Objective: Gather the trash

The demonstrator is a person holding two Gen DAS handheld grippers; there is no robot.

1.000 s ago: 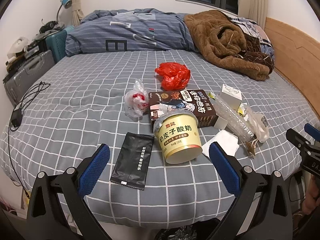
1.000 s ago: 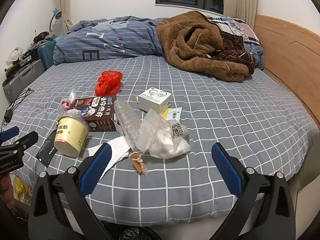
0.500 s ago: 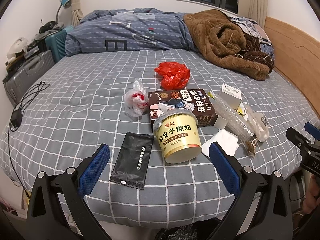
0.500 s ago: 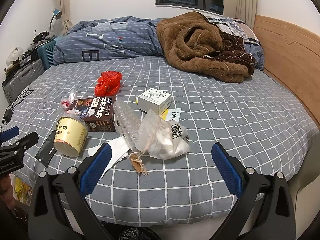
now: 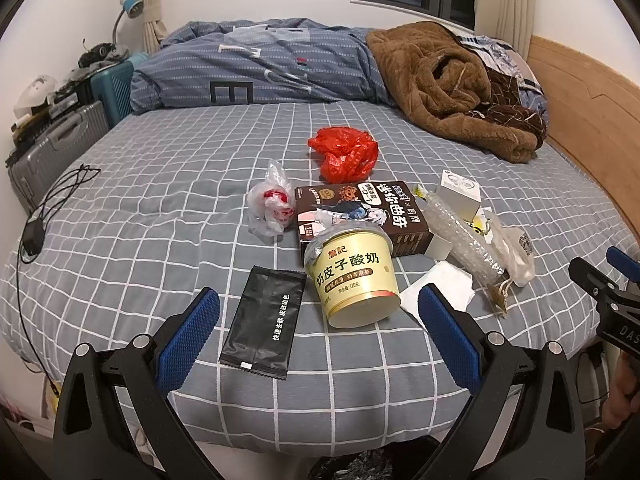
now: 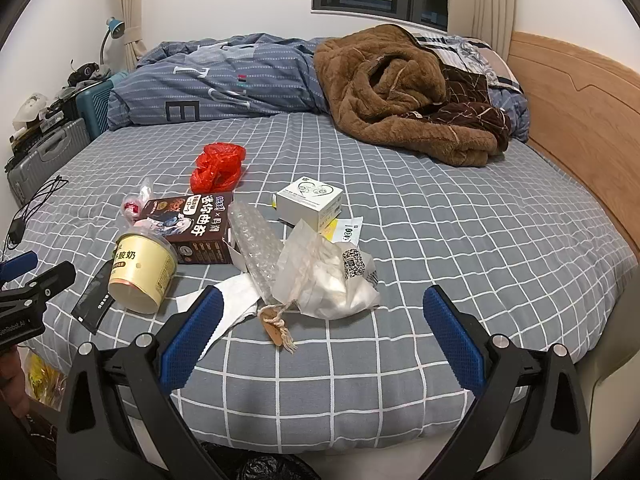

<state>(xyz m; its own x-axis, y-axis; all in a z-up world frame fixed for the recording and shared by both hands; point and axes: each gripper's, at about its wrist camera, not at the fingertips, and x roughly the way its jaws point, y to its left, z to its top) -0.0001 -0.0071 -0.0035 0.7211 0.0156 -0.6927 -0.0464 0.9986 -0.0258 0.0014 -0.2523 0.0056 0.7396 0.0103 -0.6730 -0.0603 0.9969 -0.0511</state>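
Trash lies on the grey checked bed (image 5: 160,216): a yellow yoghurt cup (image 5: 354,278) on its side, a black sachet (image 5: 264,320), a brown biscuit box (image 5: 360,210), a red plastic bag (image 5: 344,154), a clear bag with red print (image 5: 270,200), bubble wrap (image 6: 258,246), a white drawstring pouch (image 6: 324,276), white paper (image 6: 230,304) and a small white box (image 6: 310,200). My left gripper (image 5: 318,336) is open near the bed's front edge, just short of the cup and sachet. My right gripper (image 6: 322,336) is open, in front of the pouch.
A brown fleece blanket (image 6: 400,92) and a blue duvet (image 5: 256,68) are piled at the far side. A wooden headboard (image 6: 580,120) runs along the right. Suitcases (image 5: 52,148) stand left of the bed, and a black cable (image 5: 44,208) lies on its left edge. A black bag (image 6: 260,468) sits below.
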